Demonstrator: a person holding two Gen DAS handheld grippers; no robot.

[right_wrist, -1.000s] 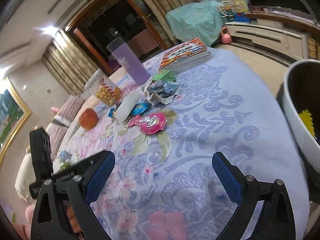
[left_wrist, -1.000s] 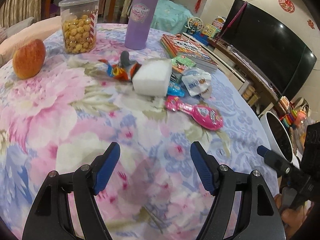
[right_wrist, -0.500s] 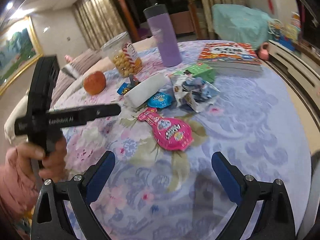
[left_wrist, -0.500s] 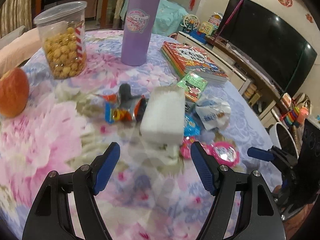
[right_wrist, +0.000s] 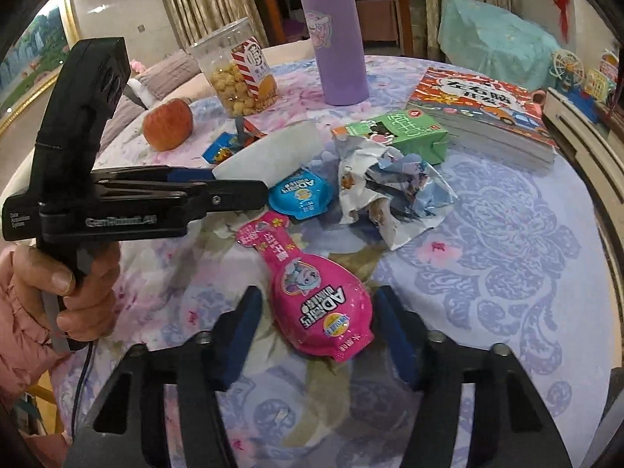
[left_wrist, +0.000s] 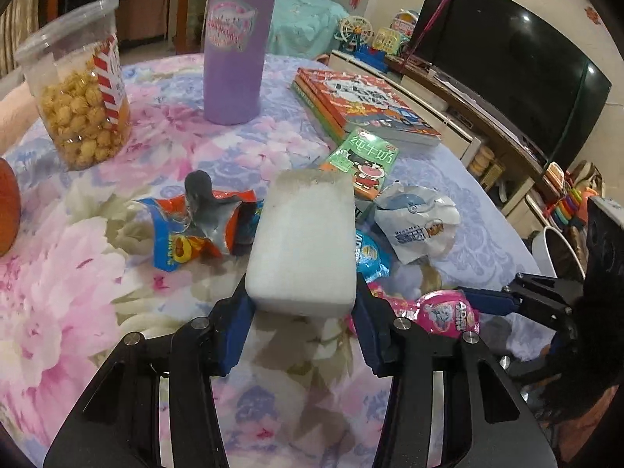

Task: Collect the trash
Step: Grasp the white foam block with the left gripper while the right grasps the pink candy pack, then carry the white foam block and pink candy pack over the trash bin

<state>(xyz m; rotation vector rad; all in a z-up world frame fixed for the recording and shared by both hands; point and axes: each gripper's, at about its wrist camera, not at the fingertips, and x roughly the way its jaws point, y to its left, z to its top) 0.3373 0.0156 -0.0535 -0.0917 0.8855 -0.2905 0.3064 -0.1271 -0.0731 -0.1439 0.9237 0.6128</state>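
L wrist: our left gripper (left_wrist: 302,327) has just been closing, pads now pinching the white foam block (left_wrist: 306,240) mid-table.

R wrist: our right gripper (right_wrist: 316,331) was closing too; pink snack pouch (right_wrist: 316,292) lies between the fingers, contact unclear.

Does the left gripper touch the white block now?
Touching. In the left wrist view both pads of the left gripper, whose jaws have just been closing, press the near end of the white block.
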